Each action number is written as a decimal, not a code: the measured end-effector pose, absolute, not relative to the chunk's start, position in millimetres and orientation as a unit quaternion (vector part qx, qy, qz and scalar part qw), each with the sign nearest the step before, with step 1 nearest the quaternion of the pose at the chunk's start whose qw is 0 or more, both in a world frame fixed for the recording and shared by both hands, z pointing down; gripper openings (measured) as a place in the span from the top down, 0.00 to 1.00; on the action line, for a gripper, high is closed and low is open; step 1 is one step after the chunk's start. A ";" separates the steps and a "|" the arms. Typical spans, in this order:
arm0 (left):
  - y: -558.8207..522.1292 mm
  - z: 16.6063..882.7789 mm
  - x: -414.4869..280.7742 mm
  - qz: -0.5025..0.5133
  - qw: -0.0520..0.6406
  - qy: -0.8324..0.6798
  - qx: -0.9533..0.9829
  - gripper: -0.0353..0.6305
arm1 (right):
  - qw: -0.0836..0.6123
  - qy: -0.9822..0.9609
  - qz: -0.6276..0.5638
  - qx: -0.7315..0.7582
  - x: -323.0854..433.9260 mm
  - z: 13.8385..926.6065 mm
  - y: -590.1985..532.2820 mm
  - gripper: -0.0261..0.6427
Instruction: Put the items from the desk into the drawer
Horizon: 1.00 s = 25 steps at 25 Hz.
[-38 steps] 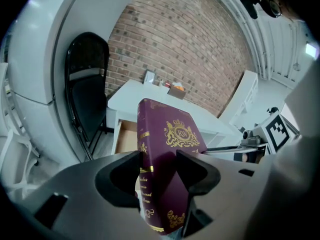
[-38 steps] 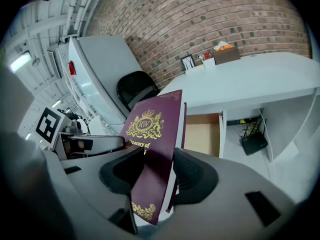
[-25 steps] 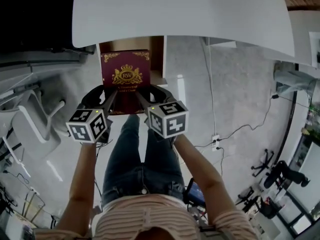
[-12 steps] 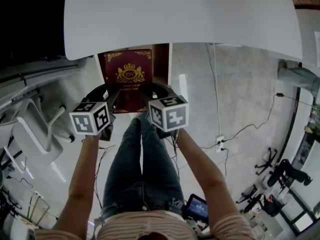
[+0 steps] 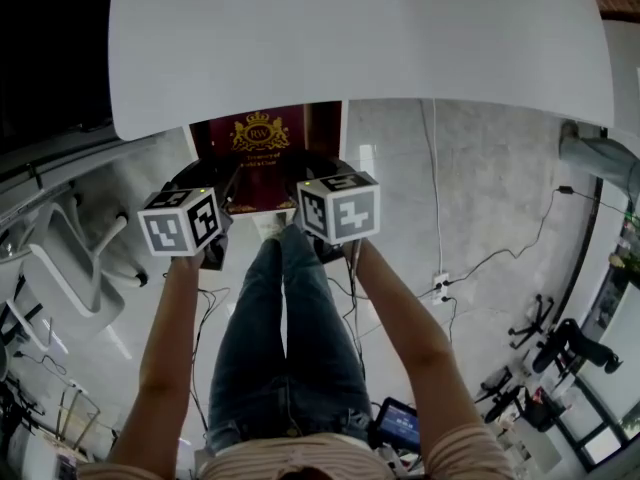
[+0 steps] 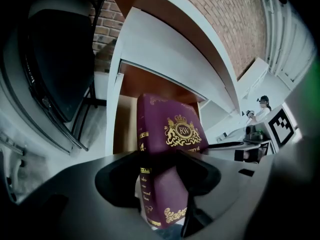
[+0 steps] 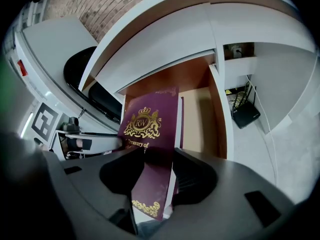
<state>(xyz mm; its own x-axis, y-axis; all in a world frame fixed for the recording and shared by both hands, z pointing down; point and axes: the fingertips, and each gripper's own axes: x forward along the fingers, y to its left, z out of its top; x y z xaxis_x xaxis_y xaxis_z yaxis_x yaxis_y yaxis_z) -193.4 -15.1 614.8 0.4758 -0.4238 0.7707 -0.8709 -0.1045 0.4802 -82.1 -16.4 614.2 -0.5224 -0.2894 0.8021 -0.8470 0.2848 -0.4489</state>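
A maroon book (image 5: 258, 154) with a gold crest hangs between both grippers, over the open wooden drawer (image 5: 326, 126) under the white desk (image 5: 360, 38). The desk edge hides its far end in the head view. My left gripper (image 5: 222, 190) is shut on the book's near left corner, one jaw on the spine and one on the cover. My right gripper (image 5: 300, 180) is shut on the near right corner. In the left gripper view the book (image 6: 172, 144) stands between the jaws of the left gripper (image 6: 165, 184), with the drawer (image 6: 125, 126) behind. The right gripper view shows the book (image 7: 147, 134) in the right gripper (image 7: 152, 179), above the drawer (image 7: 197, 111).
The person's legs (image 5: 285, 338) are right below the grippers. A white chair (image 5: 60, 258) stands at the left. Cables and a power strip (image 5: 433, 280) lie on the floor at the right. A black box (image 7: 245, 113) sits on the floor beside the drawer.
Both grippers have carried the book down and forward toward the drawer. More of the book now lies under the desk edge in the head view.
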 end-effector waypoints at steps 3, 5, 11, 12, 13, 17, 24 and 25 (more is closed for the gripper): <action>-23.7 621.0 -195.4 0.226 0.493 -0.461 0.702 0.62 | 0.306 -0.742 0.460 0.379 -84.1 620.2 -26.0 0.68; -26.5 625.1 -196.4 0.225 0.497 -0.462 0.699 0.62 | 0.308 -0.742 0.461 0.378 -84.8 624.4 -29.2 0.68; -35.0 632.4 -199.7 0.228 0.487 -0.472 0.699 0.62 | 0.302 -0.741 0.457 0.389 -87.7 632.7 -36.9 0.68; -37.8 636.4 -197.1 0.231 0.485 -0.474 0.698 0.62 | 0.302 -0.740 0.455 0.392 -84.9 636.8 -39.7 0.68; -40.2 641.0 -193.9 0.234 0.483 -0.476 0.697 0.62 | 0.303 -0.739 0.453 0.396 -81.6 641.6 -42.4 0.68; -46.2 653.9 -188.3 0.254 0.470 -0.482 0.695 0.62 | 0.310 -0.736 0.442 0.408 -76.0 656.6 -49.7 0.68; -56.0 668.9 -188.4 0.261 0.463 -0.494 0.688 0.62 | 0.307 -0.736 0.436 0.417 -76.0 672.3 -59.5 0.68; -58.6 670.5 -188.9 0.261 0.460 -0.497 0.688 0.62 | 0.307 -0.737 0.433 0.419 -76.7 673.8 -62.6 0.68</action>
<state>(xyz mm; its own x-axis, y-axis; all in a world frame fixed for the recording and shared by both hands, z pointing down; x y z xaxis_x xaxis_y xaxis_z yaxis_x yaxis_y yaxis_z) -188.9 -58.6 670.5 0.3702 -0.4435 0.8162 -0.9237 -0.0825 0.3742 -76.7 -62.6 673.8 -0.4610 -0.3513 0.8149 -0.8829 0.2739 -0.3813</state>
